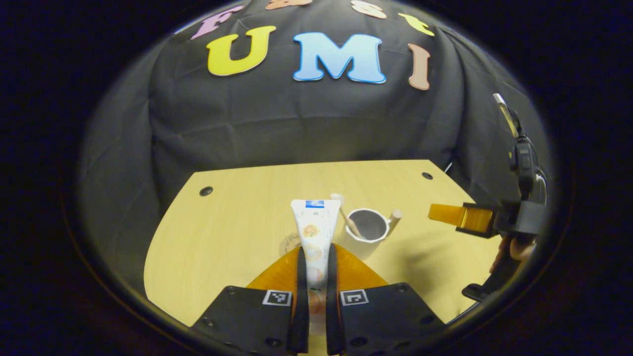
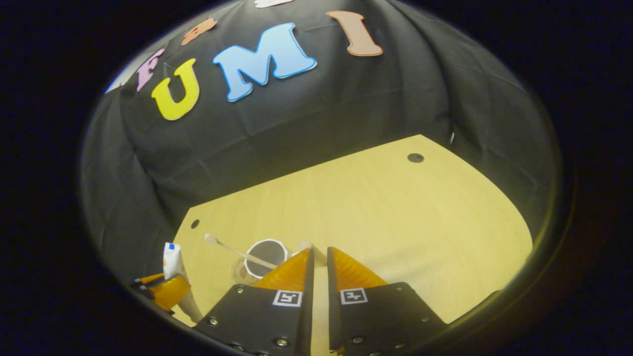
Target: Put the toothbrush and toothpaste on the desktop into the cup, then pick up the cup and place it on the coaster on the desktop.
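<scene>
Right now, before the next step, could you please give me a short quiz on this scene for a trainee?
1. True or false: the toothbrush already stands in the cup.
2. What does the left gripper hold? A) toothpaste B) cup C) nothing
3. Fill in: the cup stands ___ the coaster, not on it.
Key: 1 true; 2 A; 3 beside.
</scene>
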Motion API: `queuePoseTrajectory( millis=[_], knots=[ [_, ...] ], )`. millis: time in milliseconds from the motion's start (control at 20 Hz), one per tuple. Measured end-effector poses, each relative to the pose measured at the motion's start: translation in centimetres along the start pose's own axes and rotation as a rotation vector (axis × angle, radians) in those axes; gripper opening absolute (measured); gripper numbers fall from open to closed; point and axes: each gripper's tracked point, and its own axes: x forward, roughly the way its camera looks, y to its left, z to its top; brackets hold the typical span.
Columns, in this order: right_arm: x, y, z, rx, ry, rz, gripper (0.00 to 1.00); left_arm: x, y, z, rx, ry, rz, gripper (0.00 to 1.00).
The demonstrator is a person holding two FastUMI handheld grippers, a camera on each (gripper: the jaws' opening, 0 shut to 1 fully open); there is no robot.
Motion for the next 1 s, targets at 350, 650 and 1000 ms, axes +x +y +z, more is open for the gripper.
queuePoseTrajectory(
  millis=[350, 650, 1000],
  knots=[
    [-2.0, -6.6, -0.1, 0.079, -0.006, -0.098, 0.14, 5.0, -4.9, 5.1, 0.098, -0.068, -0.132, 0.22],
    [-2.6, -10.9, -0.8, 0.119, 0.023, -0.164, 0.14, 8.8, -9.6, 7.7, 0.173, -0.128, -0.18, 0.2],
    [-2.9, -13.1, -2.0, 0.114, 0.069, -0.213, 0.13, 13.1, -10.0, 8.2, 0.15, -0.167, -0.172, 0.21]
  ],
)
